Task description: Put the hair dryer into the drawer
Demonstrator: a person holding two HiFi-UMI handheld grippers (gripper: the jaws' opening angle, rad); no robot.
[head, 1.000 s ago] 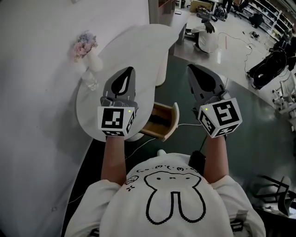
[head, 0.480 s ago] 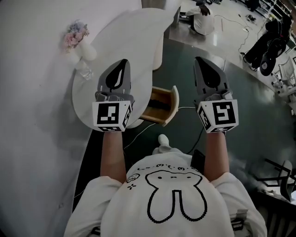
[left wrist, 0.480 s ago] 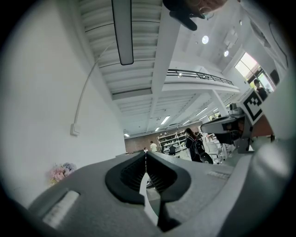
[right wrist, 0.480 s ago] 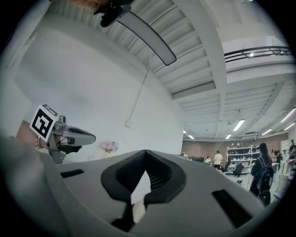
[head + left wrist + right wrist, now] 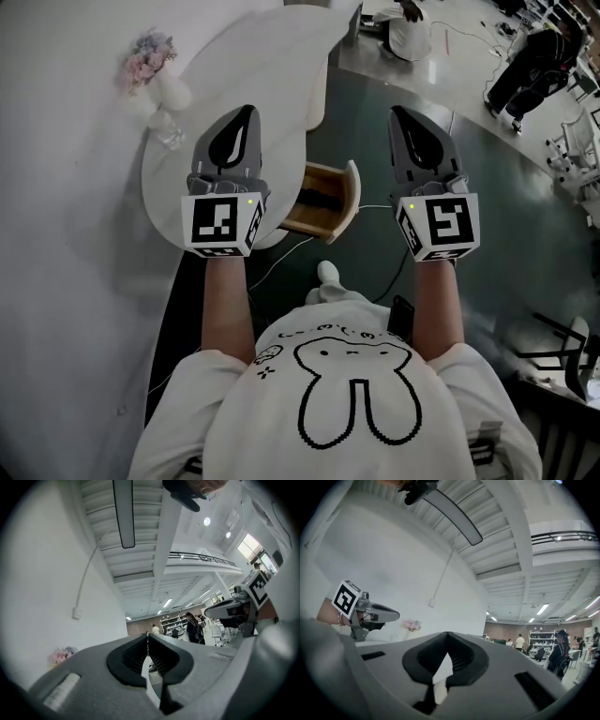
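The drawer [image 5: 351,194] is pulled open under the white table [image 5: 281,56]. Inside the drawer a dark thing [image 5: 322,199] is seen, and a thin cord [image 5: 375,207] is seen to the right of the drawer. It cannot be told if the dark thing is the hair dryer. The left gripper [image 5: 246,112] is held up left of the drawer and the right gripper [image 5: 401,114] right of it. Both are squeezed together with nothing in them.
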